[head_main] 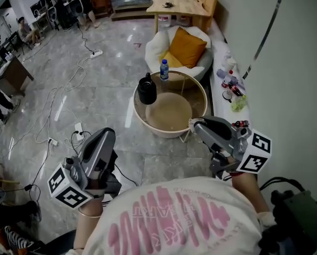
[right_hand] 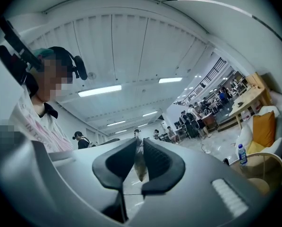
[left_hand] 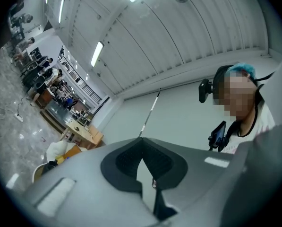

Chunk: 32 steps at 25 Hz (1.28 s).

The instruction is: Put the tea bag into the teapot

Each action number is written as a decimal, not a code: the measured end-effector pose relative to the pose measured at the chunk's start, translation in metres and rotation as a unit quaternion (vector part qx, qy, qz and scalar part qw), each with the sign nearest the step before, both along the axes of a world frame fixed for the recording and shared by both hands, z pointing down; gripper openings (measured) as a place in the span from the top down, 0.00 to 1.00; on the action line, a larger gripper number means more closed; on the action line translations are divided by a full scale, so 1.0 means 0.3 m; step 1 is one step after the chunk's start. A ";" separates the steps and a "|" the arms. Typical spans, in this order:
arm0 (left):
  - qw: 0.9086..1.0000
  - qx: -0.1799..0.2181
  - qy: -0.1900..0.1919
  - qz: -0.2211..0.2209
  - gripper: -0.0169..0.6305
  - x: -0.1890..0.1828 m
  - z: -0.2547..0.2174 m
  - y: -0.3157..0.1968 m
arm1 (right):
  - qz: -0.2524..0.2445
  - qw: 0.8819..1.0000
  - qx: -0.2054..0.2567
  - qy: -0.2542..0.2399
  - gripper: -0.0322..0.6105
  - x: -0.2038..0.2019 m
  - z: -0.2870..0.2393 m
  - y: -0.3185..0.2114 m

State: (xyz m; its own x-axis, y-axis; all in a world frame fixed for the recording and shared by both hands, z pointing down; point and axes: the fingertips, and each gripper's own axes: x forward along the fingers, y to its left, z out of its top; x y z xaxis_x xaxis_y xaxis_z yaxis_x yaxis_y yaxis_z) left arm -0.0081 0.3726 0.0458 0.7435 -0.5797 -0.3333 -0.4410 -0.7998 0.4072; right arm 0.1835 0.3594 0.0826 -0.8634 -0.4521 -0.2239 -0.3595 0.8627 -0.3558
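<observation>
The black teapot (head_main: pixel 146 89) stands on the left part of a round glass-topped table (head_main: pixel 199 92). My right gripper (head_main: pixel 194 124) is near my chest, just short of the table's near rim, and points up and away from it. In the right gripper view its jaws (right_hand: pixel 140 157) are shut on a thin brownish tea bag (right_hand: pixel 140 168), with a fine string trailing below the pads. My left gripper (head_main: pixel 108 134) hangs over the floor to the table's left. Its pads meet at the tips (left_hand: pixel 141 154), and I cannot make out anything held between them.
A water bottle (head_main: pixel 164 69) stands on the table behind the teapot. A white chair with an orange cushion (head_main: pixel 187 47) sits beyond it, and a white ledge (head_main: pixel 222 97) with small items runs along the right wall. Cables (head_main: pixel 57 97) lie across the marble floor at the left.
</observation>
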 end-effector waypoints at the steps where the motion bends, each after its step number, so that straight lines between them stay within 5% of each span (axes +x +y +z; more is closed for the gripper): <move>1: 1.000 0.000 -0.004 0.000 0.96 -0.008 0.012 -0.003 | 0.000 1.000 0.000 0.000 0.88 -0.010 0.008 -0.004; 13: 1.000 -0.022 -0.013 -0.007 0.96 -0.030 0.108 -0.100 | -0.012 0.999 -0.037 0.023 0.88 -0.059 0.117 -0.118; 32: 0.996 -0.026 -0.007 -0.082 0.96 0.019 0.090 -0.581 | -0.098 0.994 -0.040 0.019 0.88 -0.053 0.101 -0.713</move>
